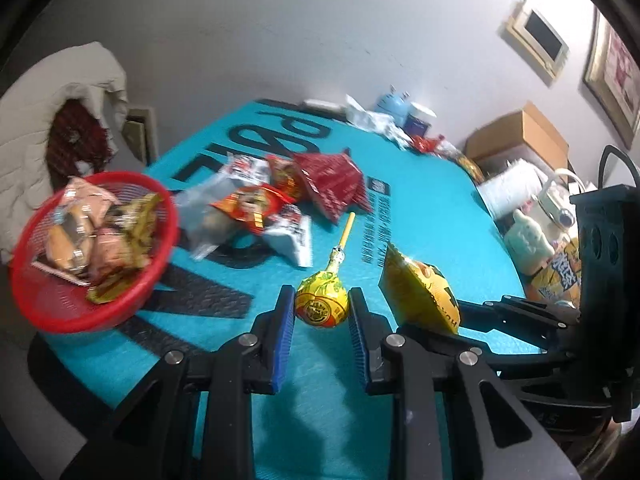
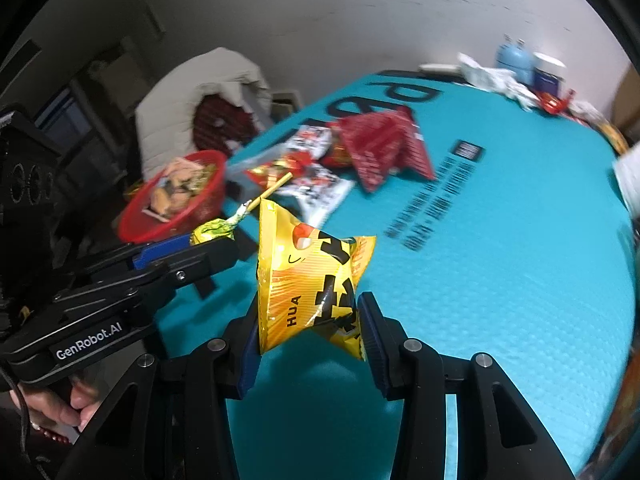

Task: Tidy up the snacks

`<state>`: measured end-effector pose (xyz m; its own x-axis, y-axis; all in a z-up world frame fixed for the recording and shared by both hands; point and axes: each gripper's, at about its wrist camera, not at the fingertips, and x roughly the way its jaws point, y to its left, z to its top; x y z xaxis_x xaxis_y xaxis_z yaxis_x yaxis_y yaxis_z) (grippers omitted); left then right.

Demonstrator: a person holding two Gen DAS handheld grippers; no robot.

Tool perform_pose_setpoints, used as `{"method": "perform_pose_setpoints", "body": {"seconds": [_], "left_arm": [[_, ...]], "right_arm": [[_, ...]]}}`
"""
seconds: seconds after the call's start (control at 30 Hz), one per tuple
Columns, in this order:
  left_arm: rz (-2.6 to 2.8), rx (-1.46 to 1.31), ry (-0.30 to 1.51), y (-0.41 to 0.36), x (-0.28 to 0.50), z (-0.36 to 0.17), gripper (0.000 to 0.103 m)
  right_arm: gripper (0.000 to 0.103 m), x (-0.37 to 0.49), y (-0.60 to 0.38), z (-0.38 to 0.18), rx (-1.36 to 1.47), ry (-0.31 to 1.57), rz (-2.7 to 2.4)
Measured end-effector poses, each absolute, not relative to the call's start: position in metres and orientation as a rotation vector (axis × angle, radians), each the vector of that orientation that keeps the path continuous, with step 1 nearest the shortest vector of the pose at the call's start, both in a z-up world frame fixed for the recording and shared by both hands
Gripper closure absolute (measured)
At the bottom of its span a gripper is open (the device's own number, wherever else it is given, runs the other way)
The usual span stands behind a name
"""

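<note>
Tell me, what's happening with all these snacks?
A person is sorting snacks with two hand-held grippers. The left gripper is shut on a round yellow-wrapped lollipop, lifted above the teal table mat. The right gripper is shut on a crinkly yellow snack packet, also in the air. A red mesh basket at the left already holds some snacks, and a pile of red and white packets lies on the mat.

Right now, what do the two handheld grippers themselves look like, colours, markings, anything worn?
Both are black plastic with silver screws. The left gripper and right gripper have ribbed blue pads. The left one's side reads GenRobot.AI in white. A dark cable and a beaded bracelet show by the hand holding it.
</note>
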<state>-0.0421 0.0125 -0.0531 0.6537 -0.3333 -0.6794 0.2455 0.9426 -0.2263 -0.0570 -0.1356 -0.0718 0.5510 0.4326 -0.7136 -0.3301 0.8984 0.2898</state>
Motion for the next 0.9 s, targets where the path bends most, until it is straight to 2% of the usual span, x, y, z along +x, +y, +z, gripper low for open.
{"method": "perform_pose_setpoints", "body": {"seconds": [0.43, 0.9], "left_arm": [[-0.185, -0.205, 0.699, 0.069, -0.067, -0.024, 0.077], [-0.075, -0.224, 0.604, 0.109, -0.052, 0.007, 0.077]], "right_arm": [[0.059, -0.050, -0.077, -0.037, 0.049, 0.824, 0.641], [0.059, -0.013, -0.030, 0.001, -0.035, 0.742, 0.737]]}}
